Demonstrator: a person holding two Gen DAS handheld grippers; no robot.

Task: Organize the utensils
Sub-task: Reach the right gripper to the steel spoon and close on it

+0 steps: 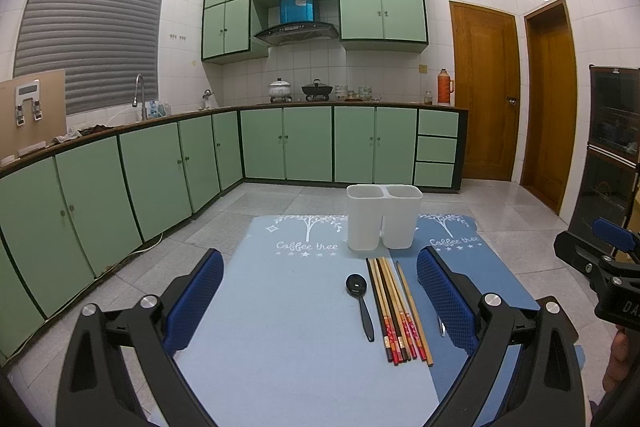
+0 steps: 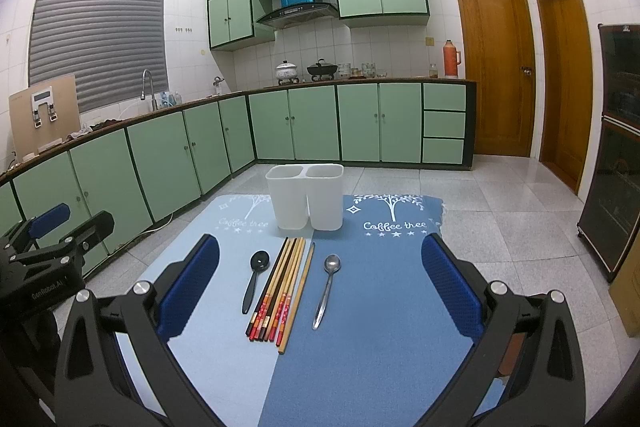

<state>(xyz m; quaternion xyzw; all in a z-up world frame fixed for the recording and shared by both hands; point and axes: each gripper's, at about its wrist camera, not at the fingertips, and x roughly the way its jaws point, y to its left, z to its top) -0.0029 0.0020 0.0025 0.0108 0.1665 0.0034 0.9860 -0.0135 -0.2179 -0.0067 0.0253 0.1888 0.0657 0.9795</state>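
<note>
A white two-compartment utensil holder (image 1: 383, 217) (image 2: 306, 197) stands empty at the far side of a blue two-tone mat (image 1: 280, 307) (image 2: 372, 307). In front of it lie a black spoon (image 1: 360, 301) (image 2: 255, 279), a bundle of several chopsticks (image 1: 396, 311) (image 2: 282, 291) and a metal spoon (image 2: 327, 289), mostly hidden behind my finger in the left wrist view (image 1: 441, 327). My left gripper (image 1: 320, 299) is open and empty above the mat. My right gripper (image 2: 320, 287) is open and empty too, above the utensils.
The mat lies on a low surface over a tiled floor. Green kitchen cabinets (image 1: 160, 171) run along the left and back. Wooden doors (image 2: 496, 67) and a dark cabinet (image 2: 616, 147) stand on the right. Each gripper shows at the edge of the other's view.
</note>
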